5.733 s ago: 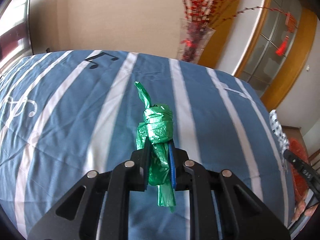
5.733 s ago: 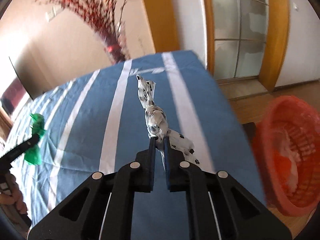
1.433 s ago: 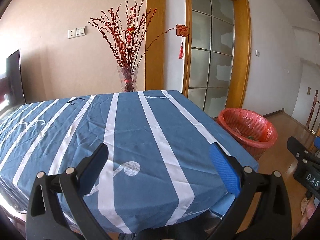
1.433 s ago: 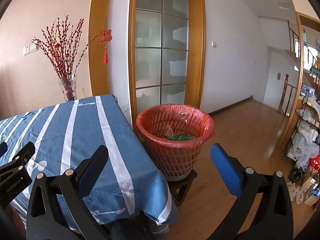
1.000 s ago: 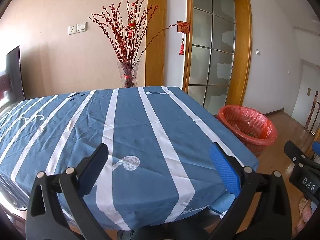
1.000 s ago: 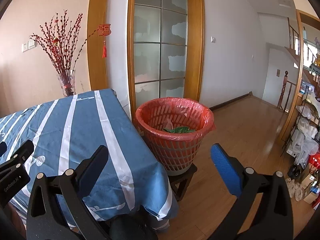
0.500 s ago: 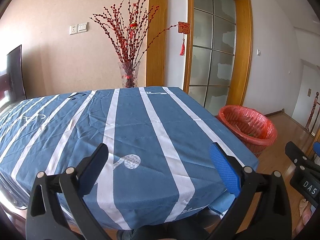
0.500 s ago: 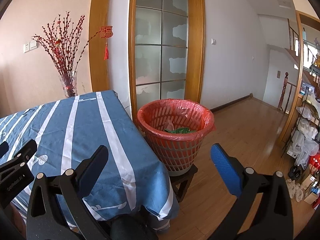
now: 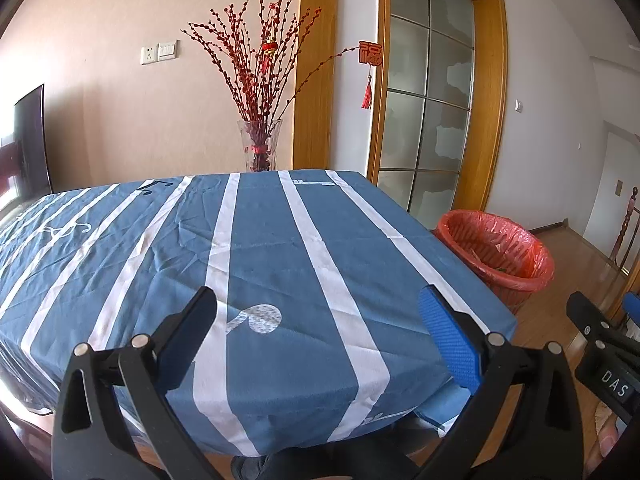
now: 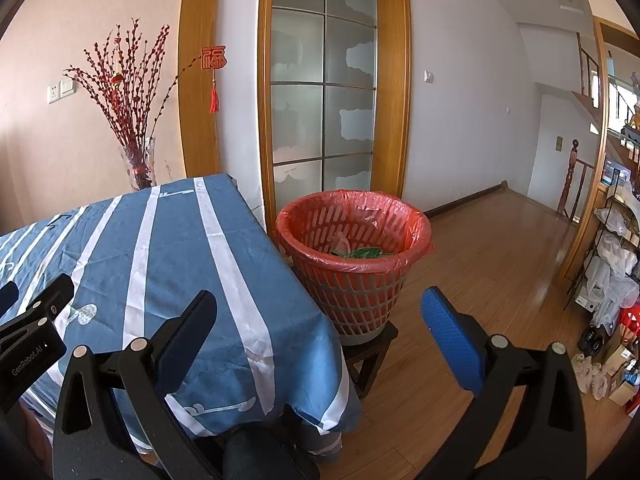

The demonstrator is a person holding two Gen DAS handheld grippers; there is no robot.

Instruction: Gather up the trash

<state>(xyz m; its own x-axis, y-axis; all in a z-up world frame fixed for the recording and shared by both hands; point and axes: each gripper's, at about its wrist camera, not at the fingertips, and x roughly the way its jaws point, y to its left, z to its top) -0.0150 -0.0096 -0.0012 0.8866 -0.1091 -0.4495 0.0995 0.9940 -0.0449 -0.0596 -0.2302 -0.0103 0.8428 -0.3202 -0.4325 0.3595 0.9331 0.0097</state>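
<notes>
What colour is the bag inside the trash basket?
The bag lining the trash basket is red-orange, clearest in the right wrist view.

- The red basket [image 10: 354, 264] is showing green trash [image 10: 362, 253] over its rim; the rest of its contents are sitting hidden below.
- The table [image 9: 256, 264] is running off the left wrist view at 9 o'clock.
- Shelf clutter [image 10: 612, 264] at 3 o'clock is staying too small to identify.

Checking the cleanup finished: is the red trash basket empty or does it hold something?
Not empty. The right wrist view shows green trash and a pale piece inside the red trash basket.
</notes>
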